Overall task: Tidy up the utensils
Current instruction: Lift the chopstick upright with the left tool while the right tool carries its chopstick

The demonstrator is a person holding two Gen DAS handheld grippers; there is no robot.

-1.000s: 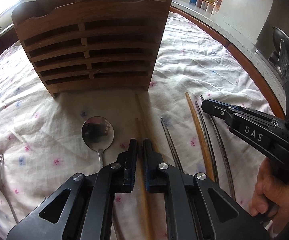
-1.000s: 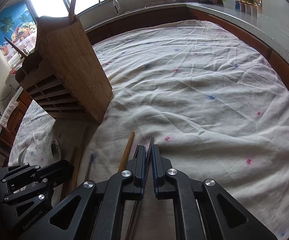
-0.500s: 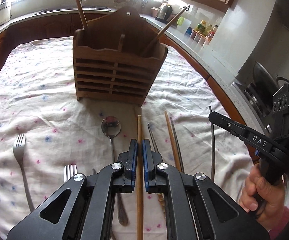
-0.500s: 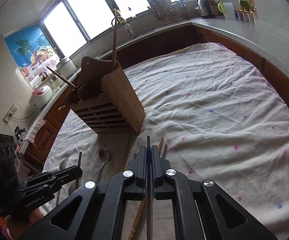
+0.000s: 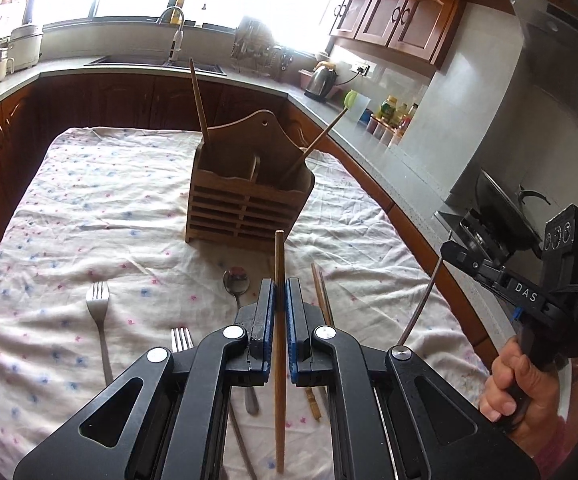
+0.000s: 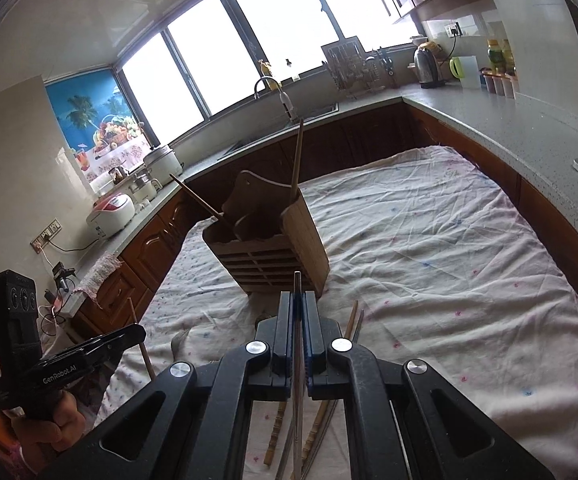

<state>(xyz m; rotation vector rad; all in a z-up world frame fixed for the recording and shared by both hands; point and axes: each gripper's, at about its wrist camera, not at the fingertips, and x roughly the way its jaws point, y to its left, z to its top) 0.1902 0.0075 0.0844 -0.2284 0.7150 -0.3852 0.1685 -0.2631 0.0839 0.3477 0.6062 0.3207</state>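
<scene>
Ahead of each tool, a flower-print cloth [image 5: 89, 208] is covering the bench while grey kitchen counters [image 6: 509, 120] are ringing it, the left tool [image 5: 277, 292] clamping a wooden chopstick [image 5: 279, 360], the right tool [image 6: 297, 304] a metal chopstick [image 6: 297, 400].

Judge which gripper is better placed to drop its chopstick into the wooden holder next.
Left, marginally. The left gripper holds its wooden chopstick aimed straight at the wooden holder. The right gripper, gripping a metal chopstick, faces the holder's corner instead.
</scene>
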